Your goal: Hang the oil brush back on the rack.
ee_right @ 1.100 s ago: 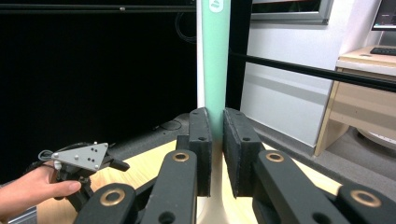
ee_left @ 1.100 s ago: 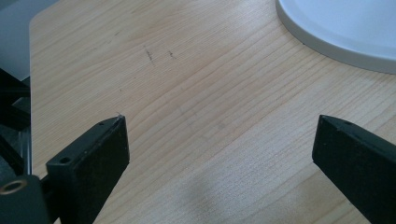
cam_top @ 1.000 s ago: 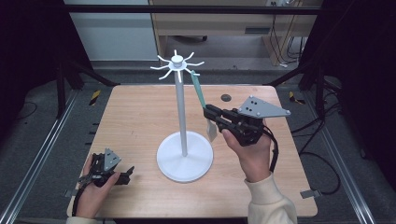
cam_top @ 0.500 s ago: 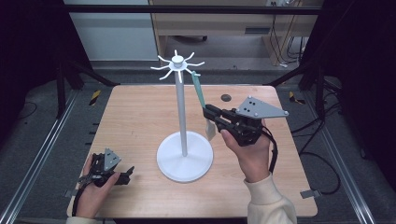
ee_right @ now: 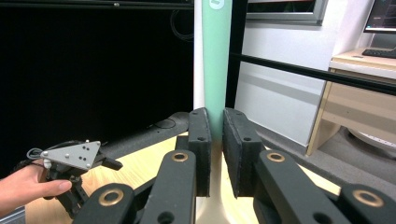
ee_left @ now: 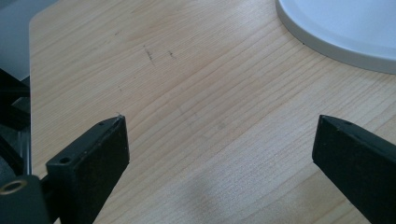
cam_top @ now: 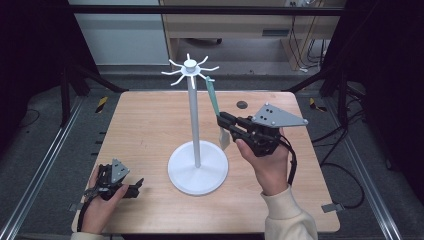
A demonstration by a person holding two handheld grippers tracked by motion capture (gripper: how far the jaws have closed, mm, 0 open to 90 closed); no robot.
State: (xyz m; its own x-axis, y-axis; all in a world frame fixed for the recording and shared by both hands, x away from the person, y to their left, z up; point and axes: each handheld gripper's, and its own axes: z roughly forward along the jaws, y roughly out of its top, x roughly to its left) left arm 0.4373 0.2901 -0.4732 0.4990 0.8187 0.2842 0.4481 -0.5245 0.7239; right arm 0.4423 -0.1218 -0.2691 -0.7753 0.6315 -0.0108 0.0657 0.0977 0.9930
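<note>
Right gripper (cam_top: 223,131): centre-right of the high view, clamped on green utensil (cam_top: 213,96) hanging from white stand (cam_top: 194,112).
Left gripper (cam_top: 134,186): lower left, jaws apart.

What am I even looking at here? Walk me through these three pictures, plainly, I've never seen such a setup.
No robot: a person holds a two-jaw gripper in each hand at a wooden table. The high view looks down from above the person's side. The other two come from cameras riding on the grippers, looking along their black jaws.

On the table stands a white stand: round base, thin pole, spokes on top. A mint-green strip hangs from one spoke. A small dark disc lies near the far edge.

The right gripper has its jaws closed on the strip. The left gripper rests low by the near left corner, jaws wide apart with bare wood between them.
</note>
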